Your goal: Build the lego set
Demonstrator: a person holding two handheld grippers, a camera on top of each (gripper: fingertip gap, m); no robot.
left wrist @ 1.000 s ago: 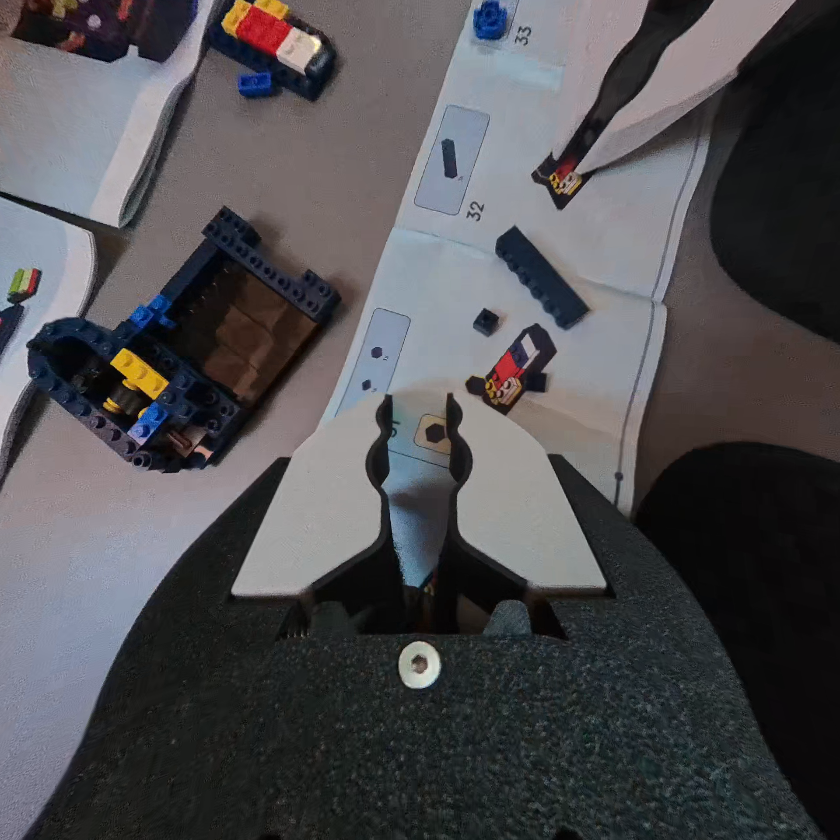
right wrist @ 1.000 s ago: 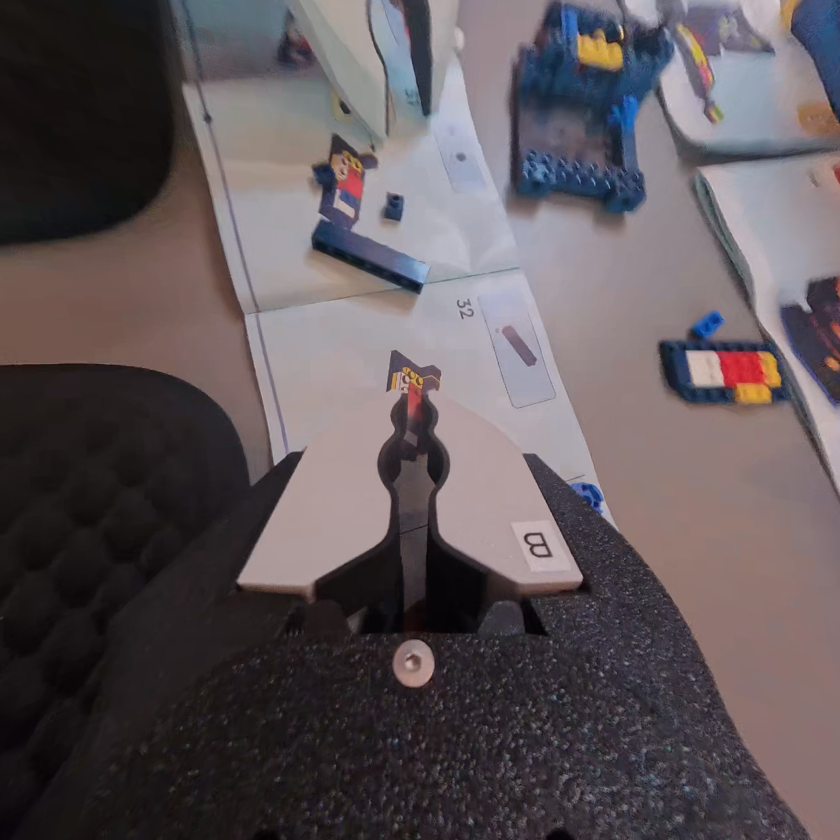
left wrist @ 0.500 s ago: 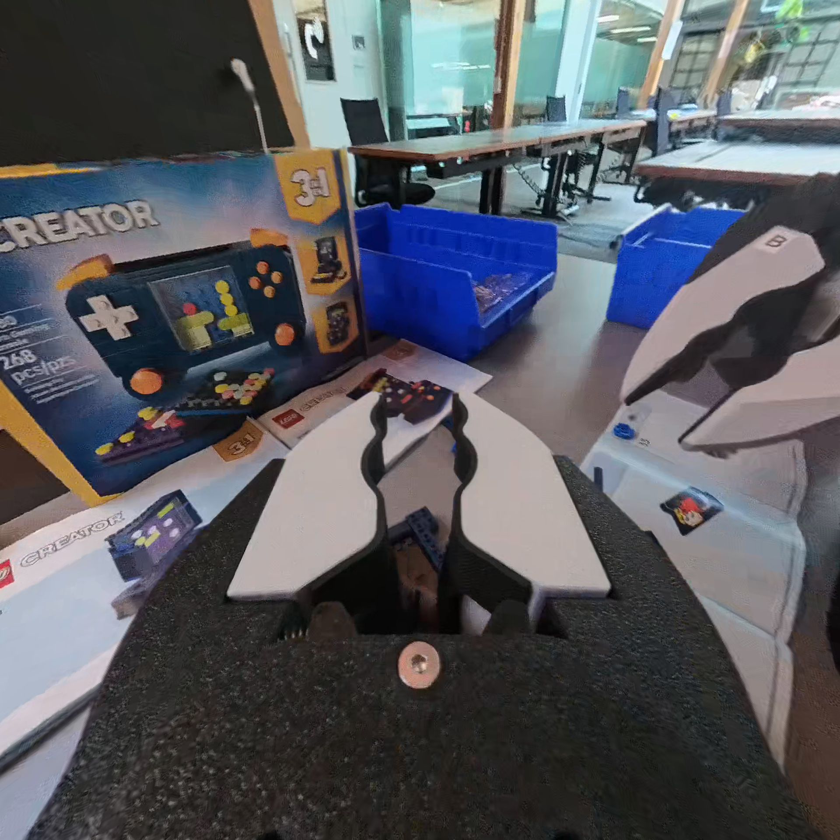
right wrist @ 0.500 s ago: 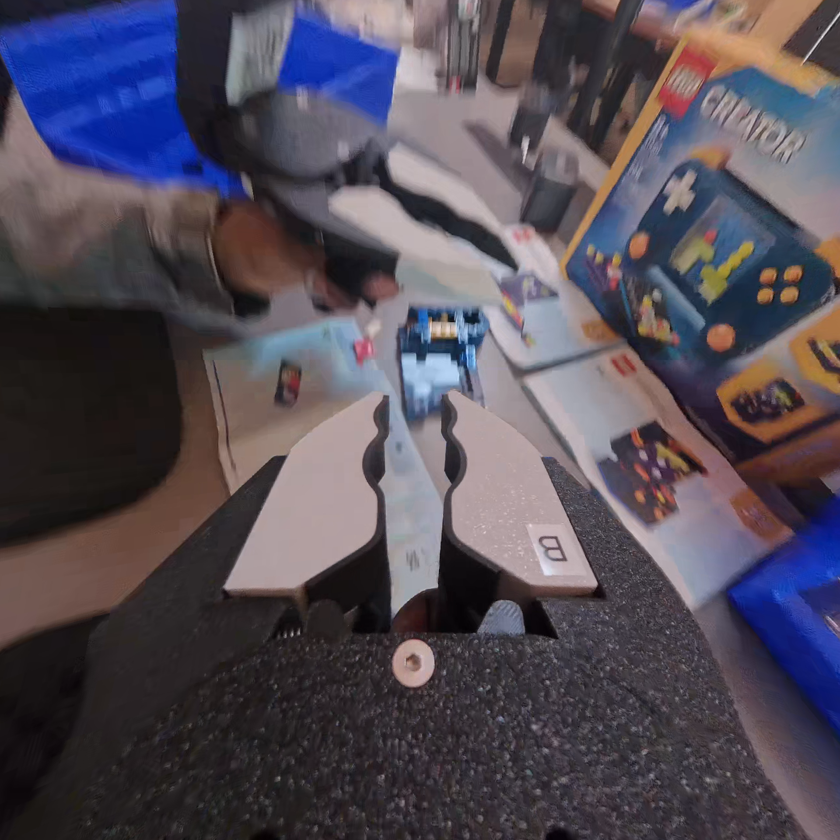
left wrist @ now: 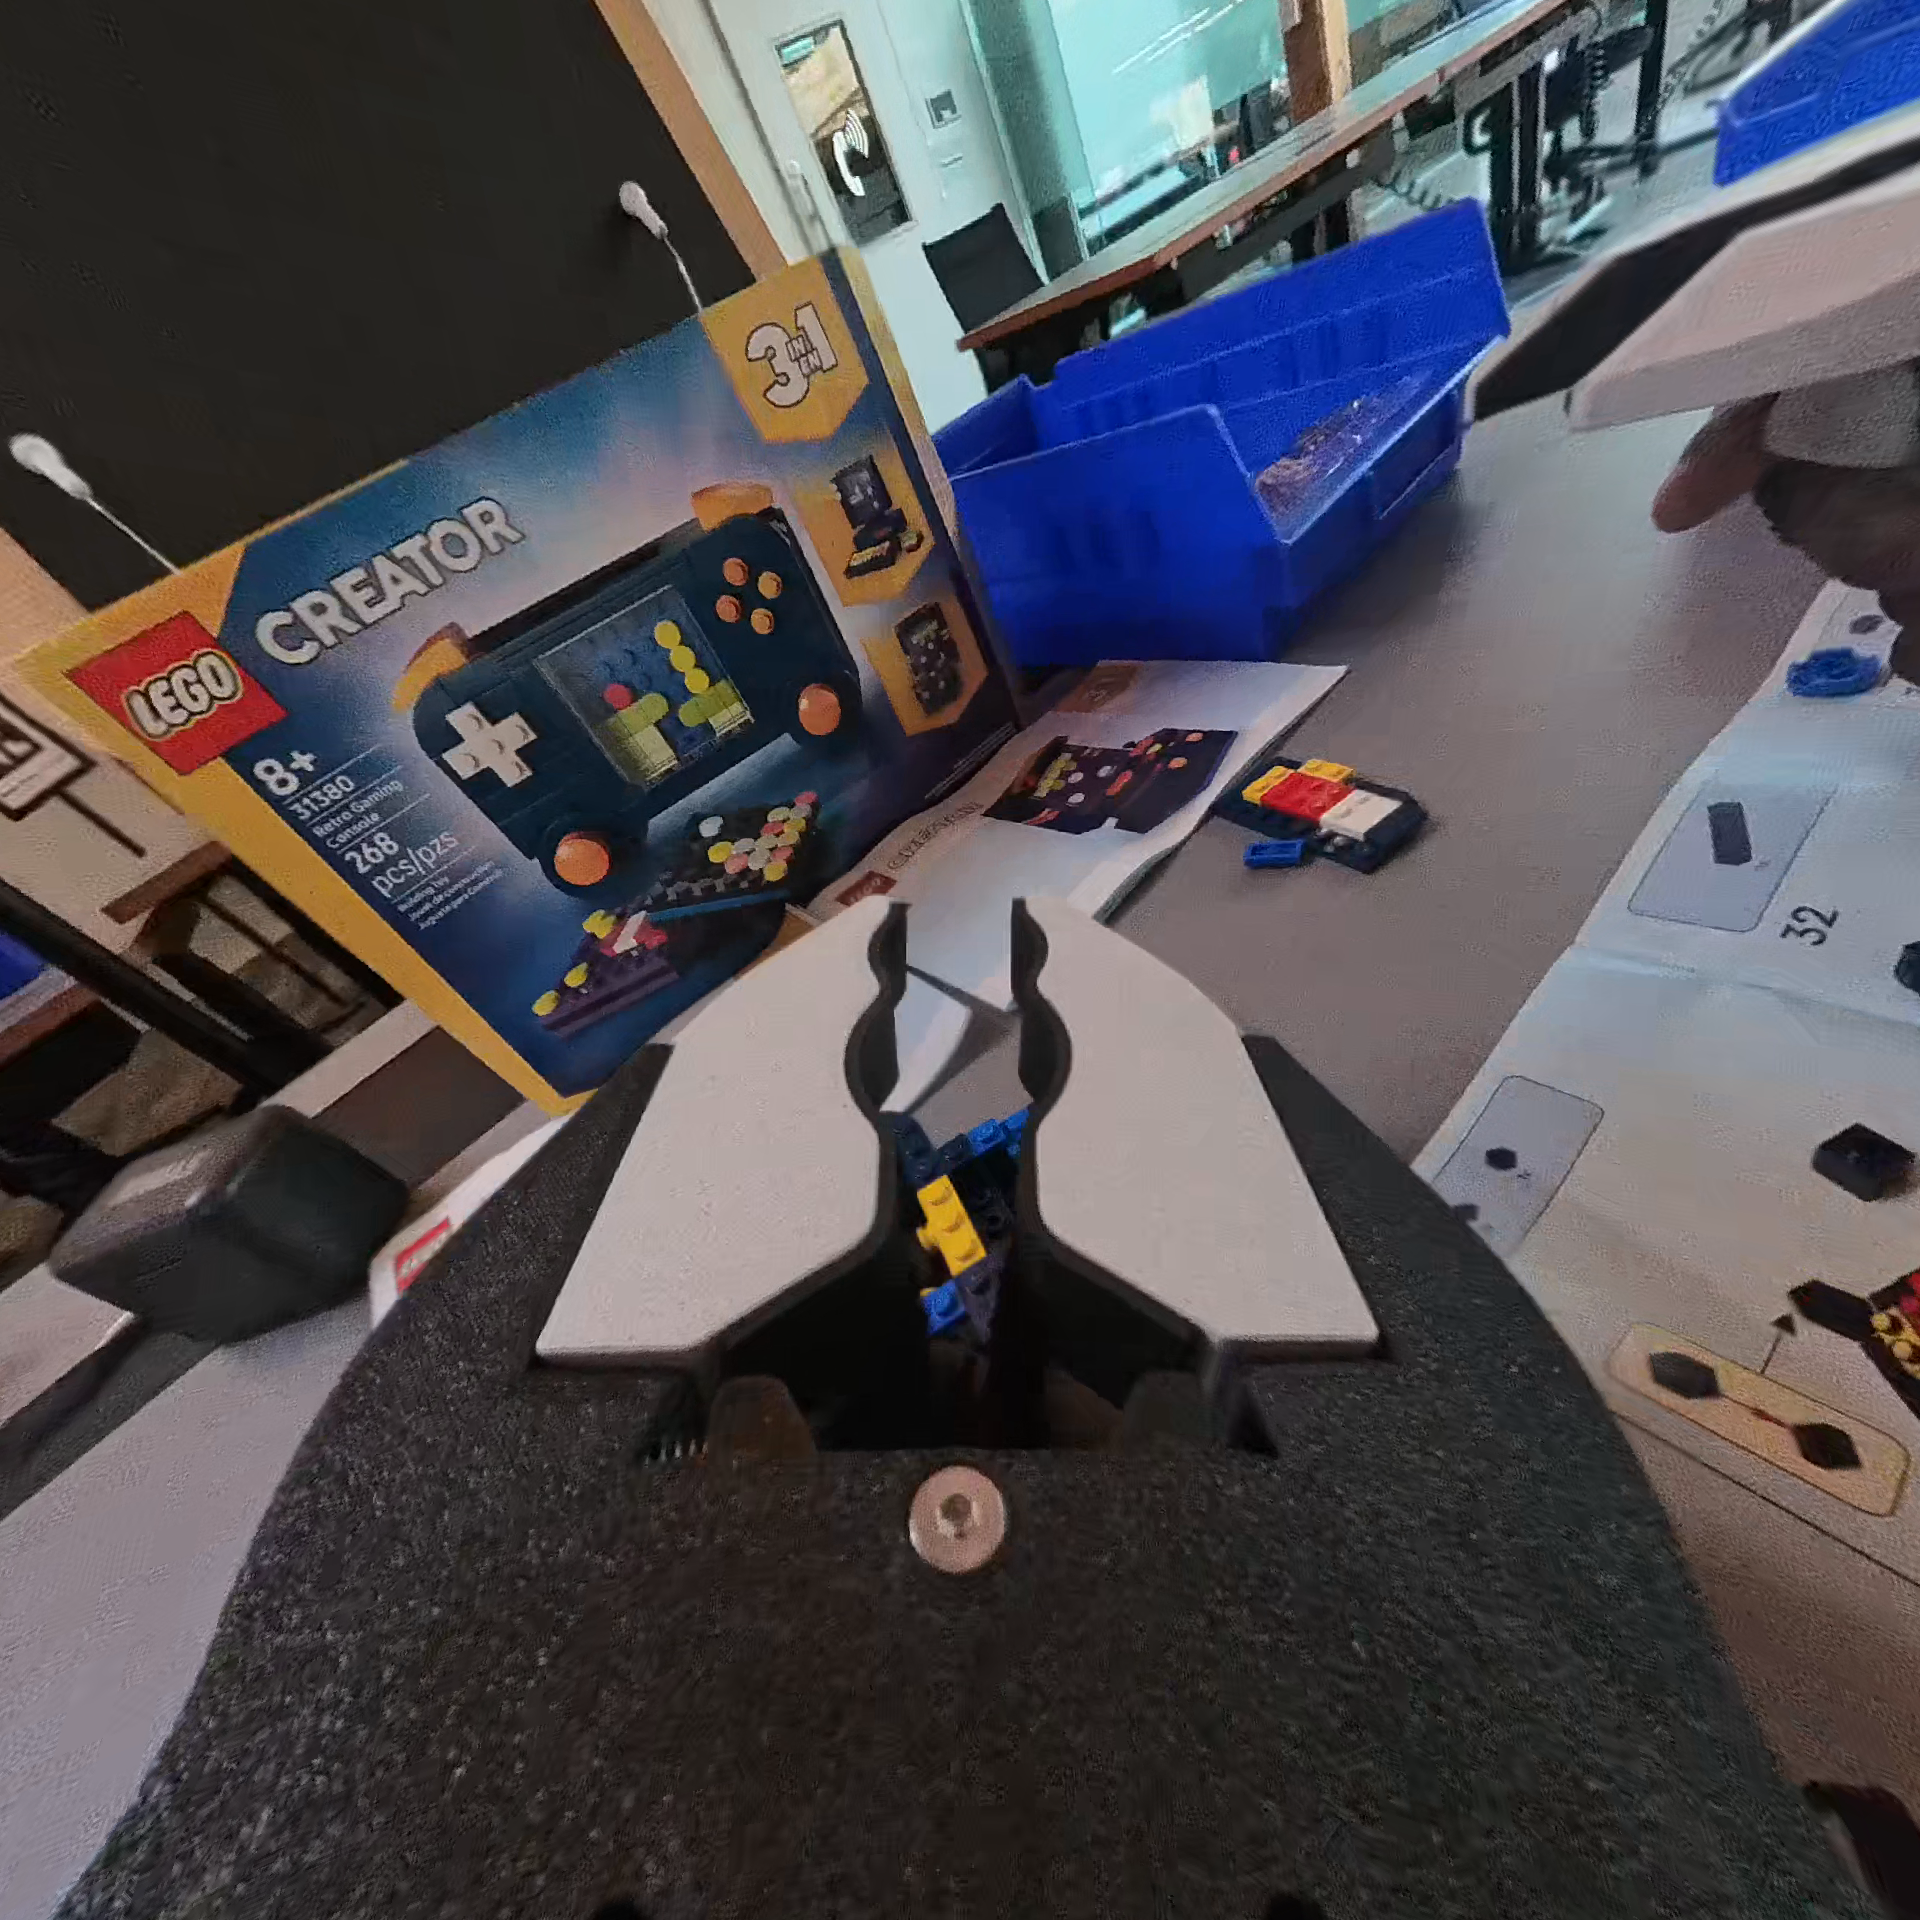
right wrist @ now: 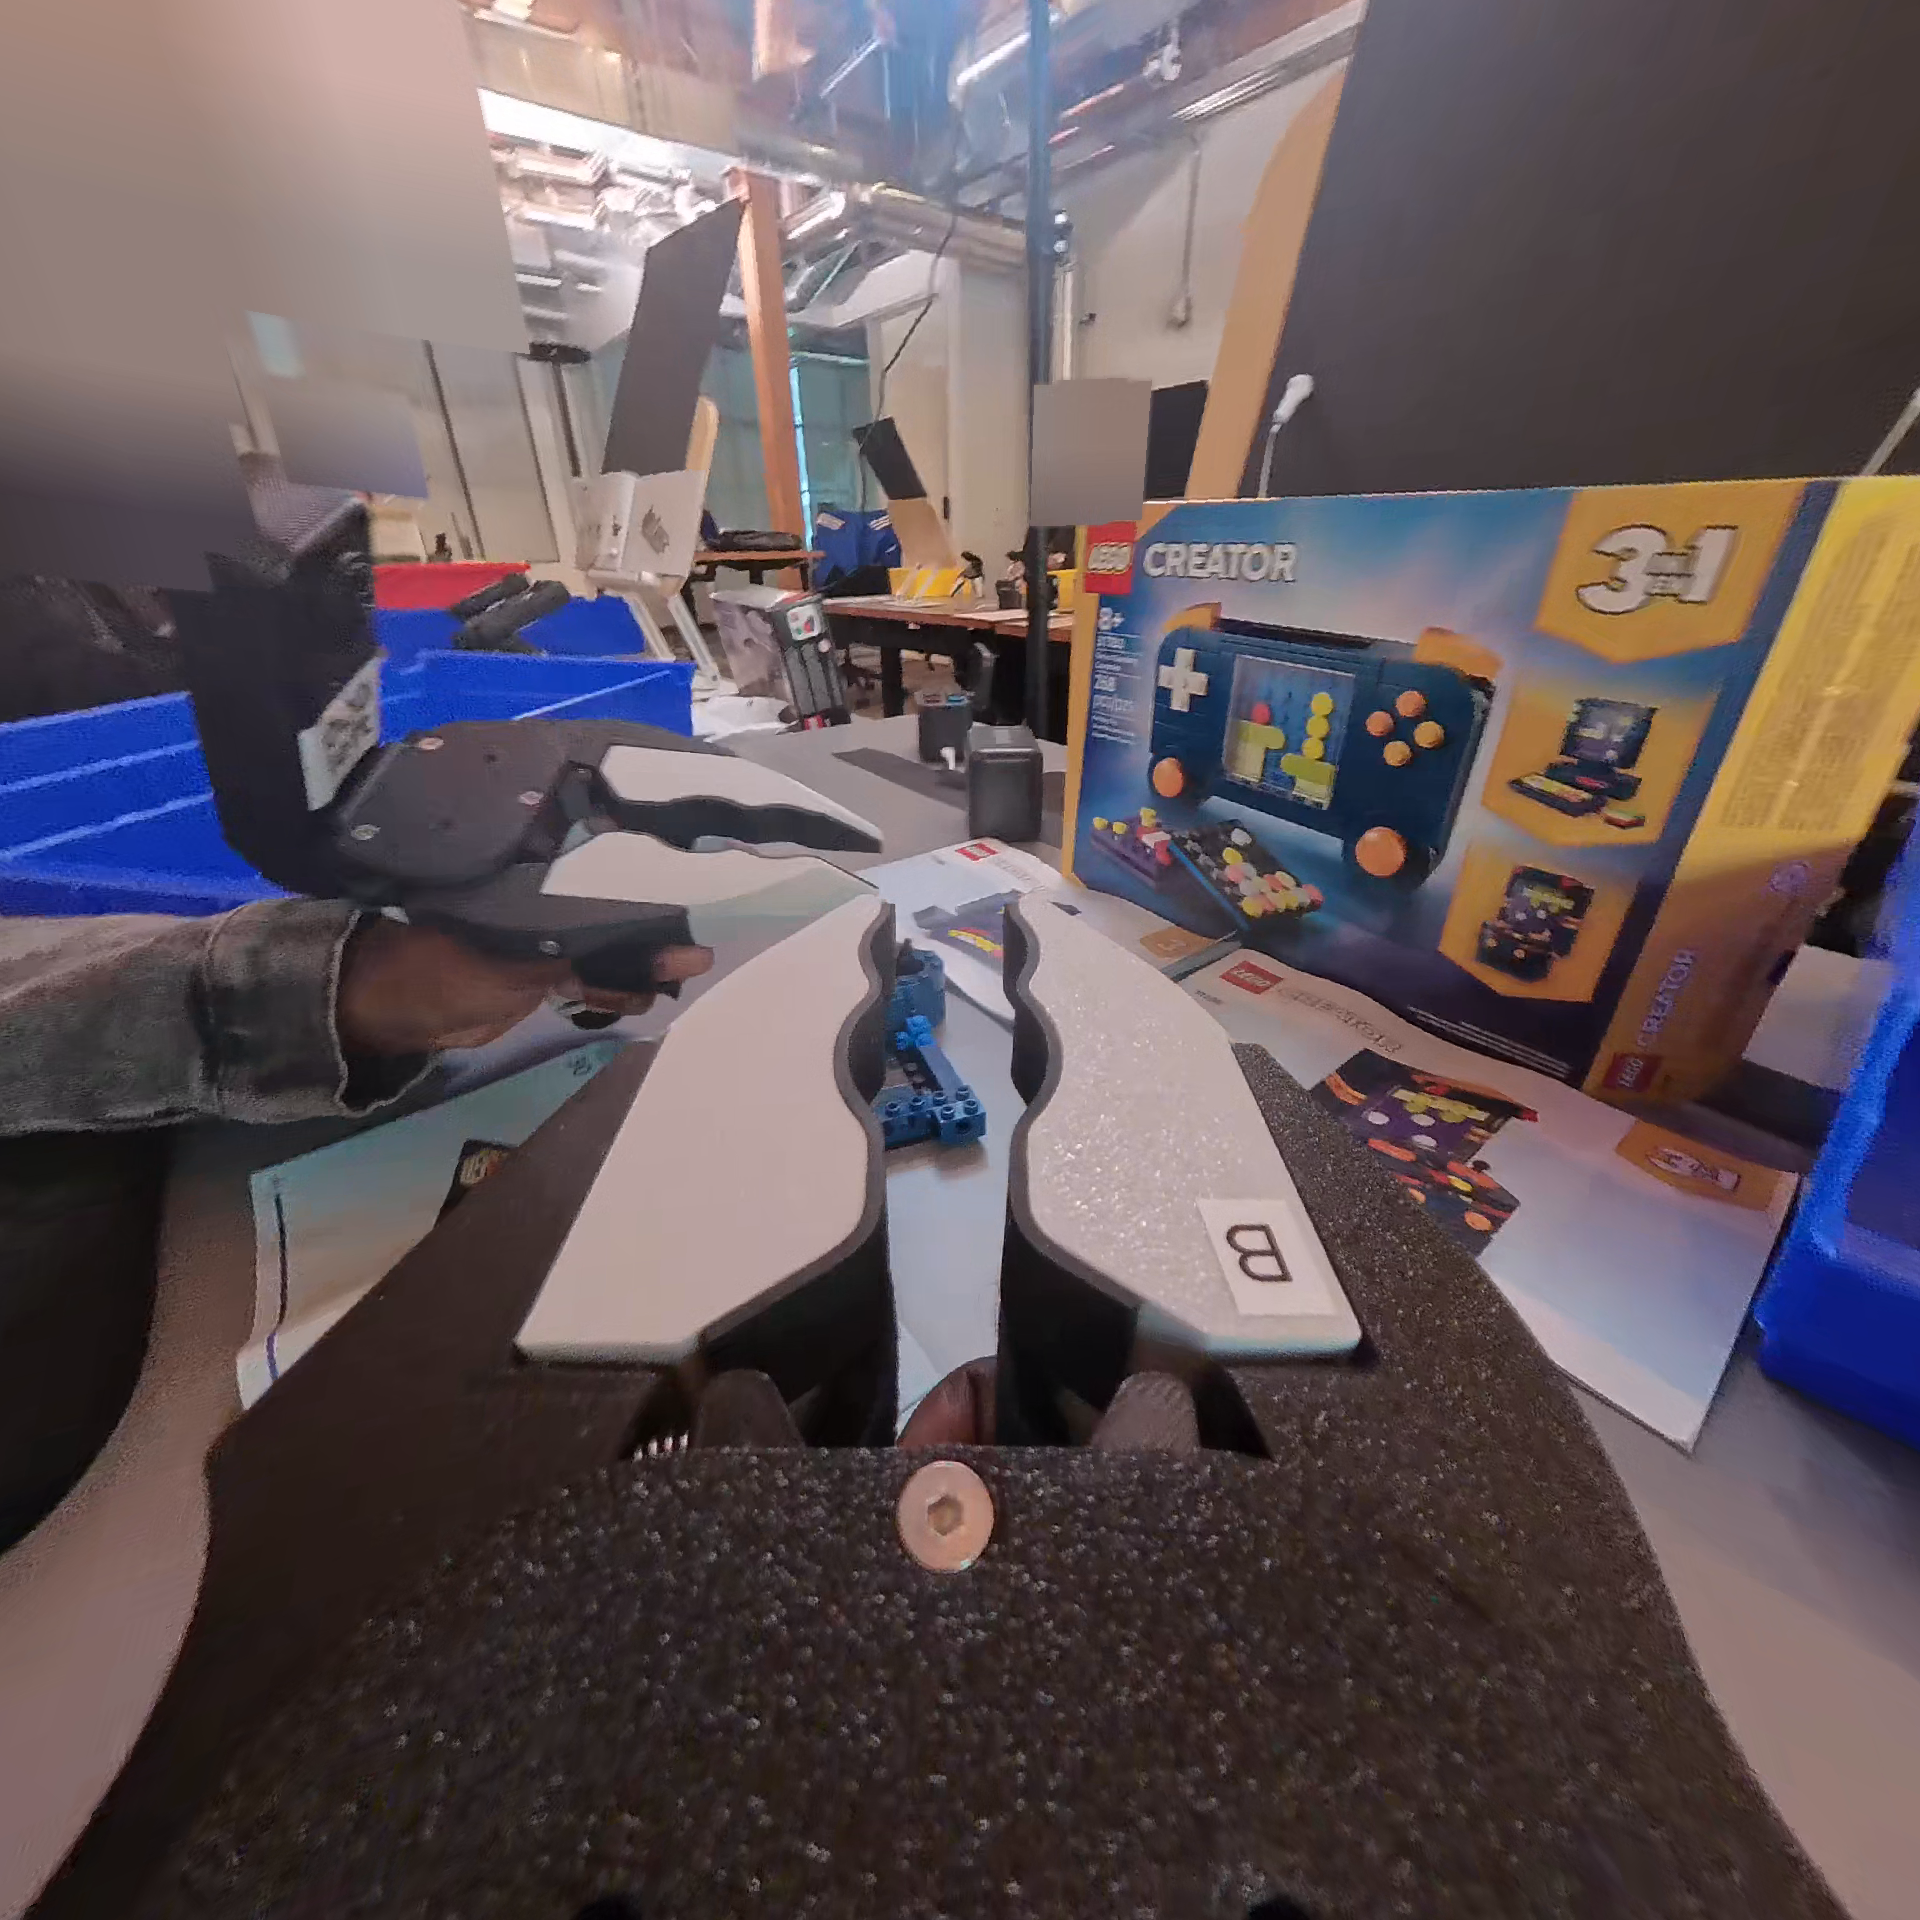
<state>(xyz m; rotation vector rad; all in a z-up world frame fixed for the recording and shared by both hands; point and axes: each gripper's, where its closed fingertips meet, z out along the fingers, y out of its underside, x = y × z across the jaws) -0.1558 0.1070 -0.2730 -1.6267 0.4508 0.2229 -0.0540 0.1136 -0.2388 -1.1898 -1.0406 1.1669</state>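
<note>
The left gripper [left wrist: 958, 914] stands slightly open over the table [left wrist: 1455, 644], nothing between its fingers; the right gripper [right wrist: 940, 914] likewise, gripping nothing. A dark blue brick build [left wrist: 951, 1210] lies beneath the left gripper, mostly hidden by its fingers [left wrist: 748, 1143]. Ahead and left of it a printed toy box [left wrist: 540, 675] stands upright, with booklets [left wrist: 1101, 769] at its foot. To its right an open instruction sheet [left wrist: 1704, 1039] runs off the picture's edge. Blurred patches cover the right view's upper left.
</note>
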